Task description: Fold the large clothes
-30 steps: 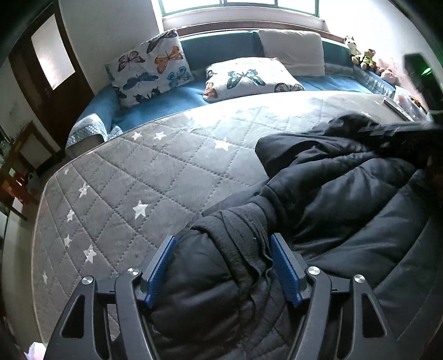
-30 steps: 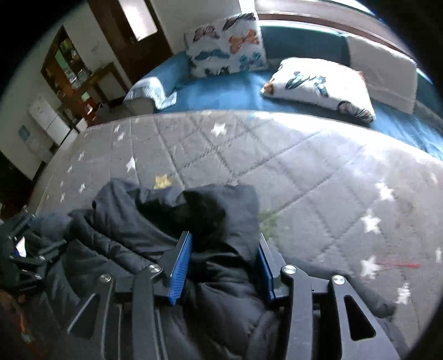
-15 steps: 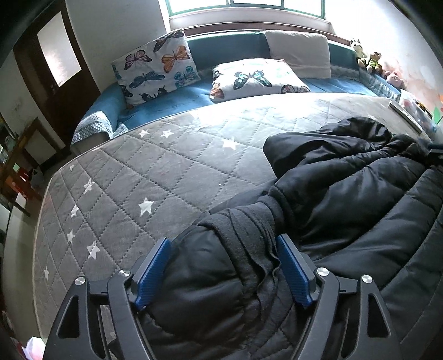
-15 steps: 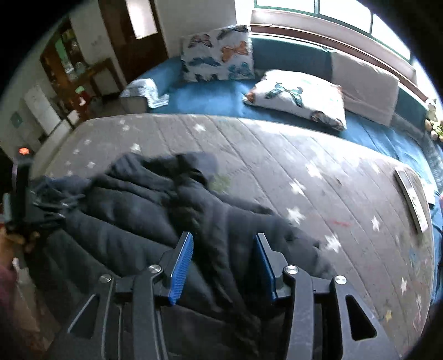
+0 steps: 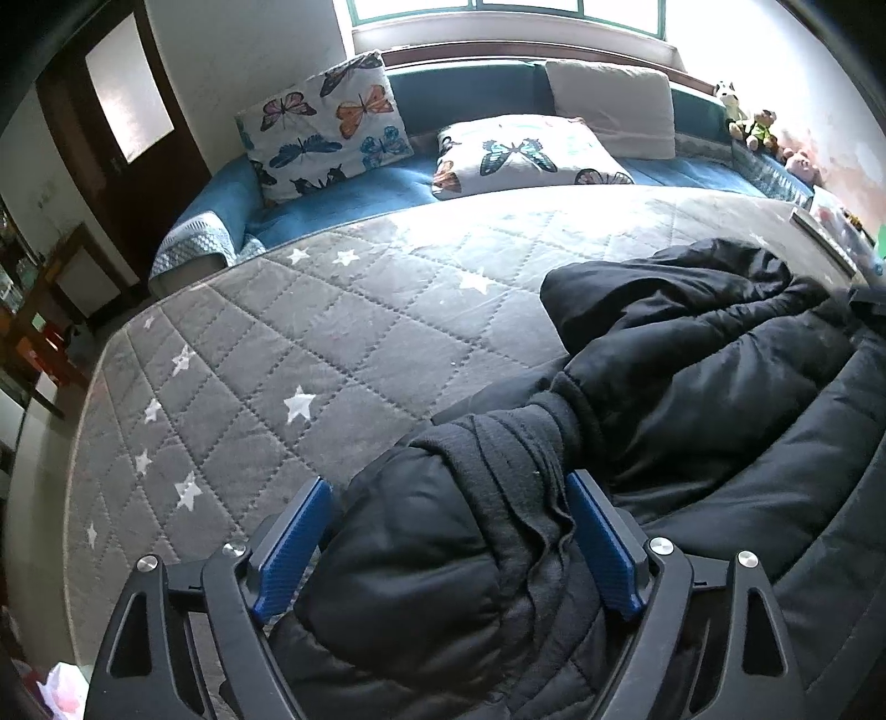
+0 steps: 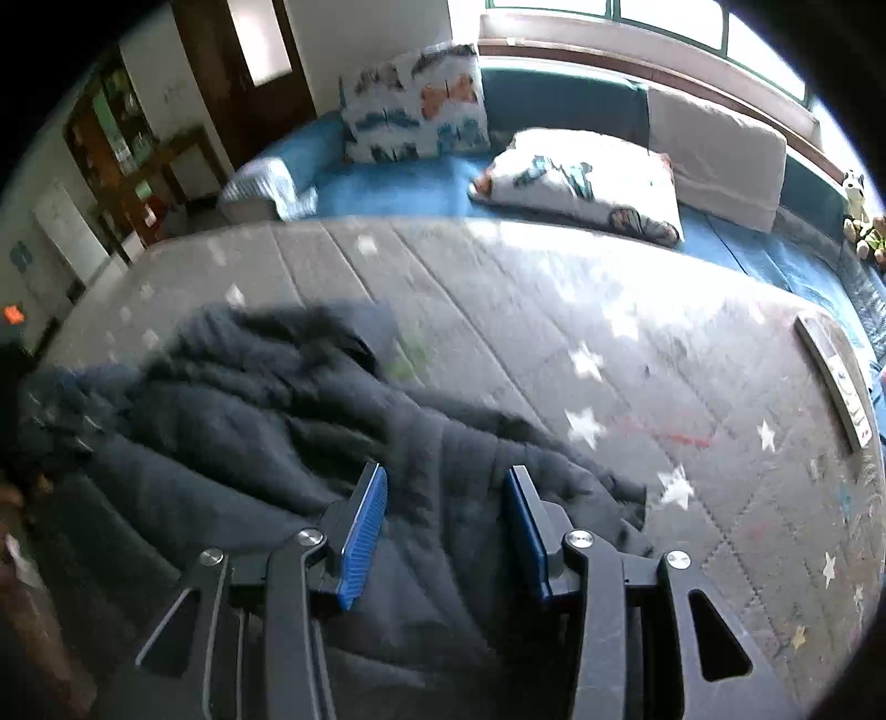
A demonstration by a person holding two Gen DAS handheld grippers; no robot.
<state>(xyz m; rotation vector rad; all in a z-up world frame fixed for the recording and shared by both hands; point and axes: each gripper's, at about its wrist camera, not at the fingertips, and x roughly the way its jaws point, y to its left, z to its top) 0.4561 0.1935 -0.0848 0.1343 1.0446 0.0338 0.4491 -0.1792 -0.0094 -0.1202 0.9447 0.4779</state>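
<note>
Your left gripper (image 5: 448,540) has its blue pads spread wide on either side of a bunched sleeve of the black padded jacket (image 5: 720,399), with the ribbed knit cuff (image 5: 515,448) lying between them; the right pad touches the fabric, while the left pad shows a sliver of gap, so you cannot tell from this view whether the sleeve is truly clamped. Your right gripper (image 6: 443,529) is likewise spread, its pads standing apart over a fold of the jacket (image 6: 266,421), and the blur in that view hides whether either pad presses the cloth. The jacket lies crumpled on the grey quilted mattress (image 5: 310,354) with white stars, heaped toward the near side of the bed. In the left wrist view, the mattress runs bare to your left and ahead, out to its rounded near-left corner, where the floor drops away. In the right wrist view, bare quilting stretches ahead and to the right of the jacket's edge, as far as a flat remote-like slab (image 6: 836,376) lying near the mattress's right edge. Beyond the far edge of the mattress sits a blue daybed (image 5: 354,194) carrying two butterfly pillows (image 5: 326,144) and a plain grey cushion (image 5: 609,105), beneath a bright window (image 5: 498,11). Small stuffed toys (image 5: 747,124) sit at the far right corner, and a dark door (image 5: 122,122) stands at the left.
</note>
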